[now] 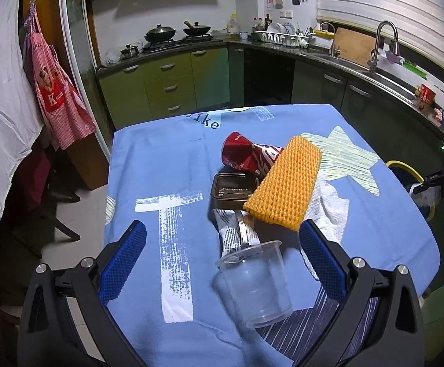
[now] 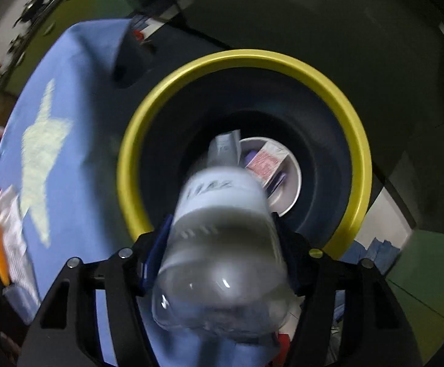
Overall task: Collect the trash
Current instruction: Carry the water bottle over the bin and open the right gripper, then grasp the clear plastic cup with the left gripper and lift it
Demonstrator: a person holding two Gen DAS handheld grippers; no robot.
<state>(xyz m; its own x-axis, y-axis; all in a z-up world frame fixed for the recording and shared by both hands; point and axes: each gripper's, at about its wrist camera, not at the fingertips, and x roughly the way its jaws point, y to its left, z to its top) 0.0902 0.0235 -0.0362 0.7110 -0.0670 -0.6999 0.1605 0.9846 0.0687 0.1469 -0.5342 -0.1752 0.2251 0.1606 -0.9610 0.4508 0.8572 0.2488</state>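
Note:
On the blue-clothed table (image 1: 160, 159) lies a heap of trash: a crushed red can (image 1: 246, 156), an orange foam net (image 1: 283, 180), a brown plastic tray (image 1: 231, 194), a printed wrapper (image 1: 237, 232), a white paper towel (image 1: 328, 211) and a clear plastic cup (image 1: 255, 281) on its side. My left gripper (image 1: 222, 223) hovers open over them, the cup lying between its blue fingers, untouched. My right gripper (image 2: 222, 220) points steeply down, shut on a clear plastic bottle (image 2: 222, 232) above the yellow-rimmed bin (image 2: 365, 159). The bottle image is blurred.
The bin stands beside the table's edge and holds a white bowl (image 2: 292, 189) and a red-and-white packet (image 2: 264, 162). Its yellow rim (image 1: 405, 166) and the hand-held right gripper (image 1: 442, 180) show at the far right. Green kitchen cabinets (image 1: 173, 85) stand behind the table.

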